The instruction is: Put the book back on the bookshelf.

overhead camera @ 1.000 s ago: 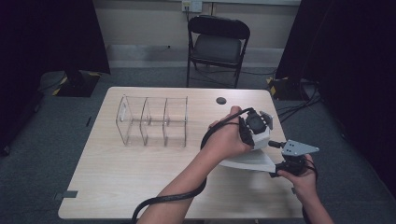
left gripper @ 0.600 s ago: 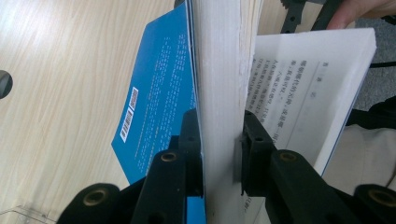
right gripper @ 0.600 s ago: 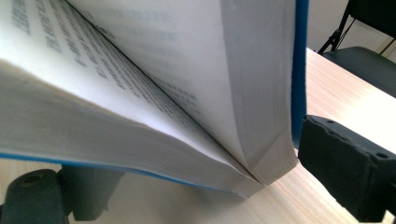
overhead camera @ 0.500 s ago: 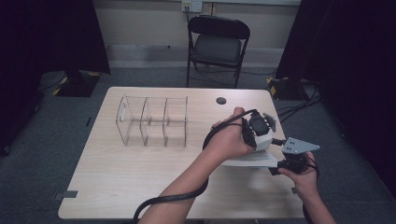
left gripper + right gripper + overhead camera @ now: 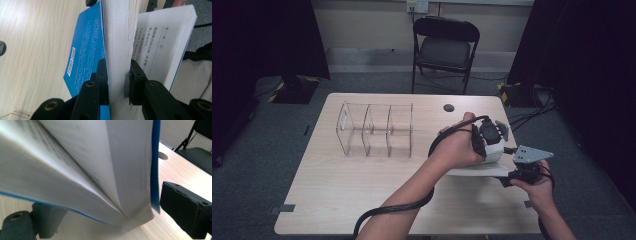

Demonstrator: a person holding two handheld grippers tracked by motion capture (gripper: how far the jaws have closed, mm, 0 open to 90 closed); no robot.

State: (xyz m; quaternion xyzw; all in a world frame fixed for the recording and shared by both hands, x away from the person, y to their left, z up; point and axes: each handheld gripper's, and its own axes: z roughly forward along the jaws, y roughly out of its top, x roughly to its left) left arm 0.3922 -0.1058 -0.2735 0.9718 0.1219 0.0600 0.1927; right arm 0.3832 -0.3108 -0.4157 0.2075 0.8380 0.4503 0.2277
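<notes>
High view: we see a wooden table with a clear acrylic organizer on its left-centre, divided into compartments. A black folding chair stands beyond the far edge. Near the table's right edge lies an open book, seen here as a pale slab. The left gripper sits over the book, the left hand wrapped around it, its black cable trailing toward the near edge. The right gripper is at the book's right end, held by the right hand, with its grey three-cornered plate on top.

Left gripper view: the two black jaws pinch a thick block of white pages of the book. The blue back cover, bearing a barcode, hangs on the left; a printed page lies open on the right.

Right gripper view: the jaws stand spread, one on each side of the book. The blue cover edge is just beside the right jaw; we cannot tell whether they touch. The pages fan apart from the spine.
</notes>
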